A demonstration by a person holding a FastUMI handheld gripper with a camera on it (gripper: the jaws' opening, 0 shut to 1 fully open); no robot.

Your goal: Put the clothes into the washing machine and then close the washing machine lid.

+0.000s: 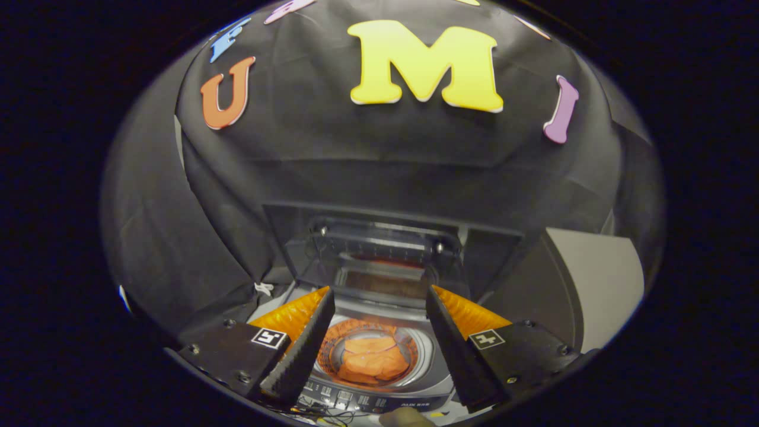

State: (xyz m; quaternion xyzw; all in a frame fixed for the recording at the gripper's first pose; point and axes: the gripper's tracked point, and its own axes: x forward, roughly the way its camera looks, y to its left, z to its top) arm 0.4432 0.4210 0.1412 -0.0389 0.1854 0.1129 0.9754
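A recording booth, draped in black cloth wall (pixel 379 166), with a small grey top-loading washing machine (pixel 379 391) inside.

A pale grey panel (pixel 599 284) stands beside the booth's black cloth wall (pixel 379 160) — upright.

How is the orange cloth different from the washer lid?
The cloth is orange and crumpled, lying down in the drum; the lid is dark, flat and stiff, standing up open behind it. The open claw holds neither. Both belong with the washer.
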